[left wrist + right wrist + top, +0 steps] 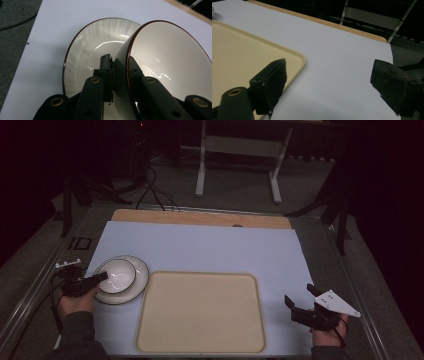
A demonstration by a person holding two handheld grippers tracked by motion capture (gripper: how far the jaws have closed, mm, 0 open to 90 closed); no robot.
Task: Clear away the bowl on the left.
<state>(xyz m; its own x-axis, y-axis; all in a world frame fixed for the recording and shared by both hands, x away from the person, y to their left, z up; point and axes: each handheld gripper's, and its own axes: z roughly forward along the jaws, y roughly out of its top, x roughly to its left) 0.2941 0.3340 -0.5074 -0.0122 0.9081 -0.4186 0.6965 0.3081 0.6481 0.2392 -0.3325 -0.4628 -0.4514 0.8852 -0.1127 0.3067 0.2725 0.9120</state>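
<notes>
Gripped at its near rim by the left hand-held gripper (119, 67), the bowl (165, 60) is tilted on the plate (85, 47) just beyond the jaws. Well apart, the right hand-held gripper (329, 82) is held open beside the tray (242, 52) on the table (337, 50).

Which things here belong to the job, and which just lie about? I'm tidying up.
In the job: white dark-rimmed ceramic bowl, left tongs clamped on its rim, white dark-rimmed plate beneath.
Lying about: beige plastic tray, open right tongs.
</notes>
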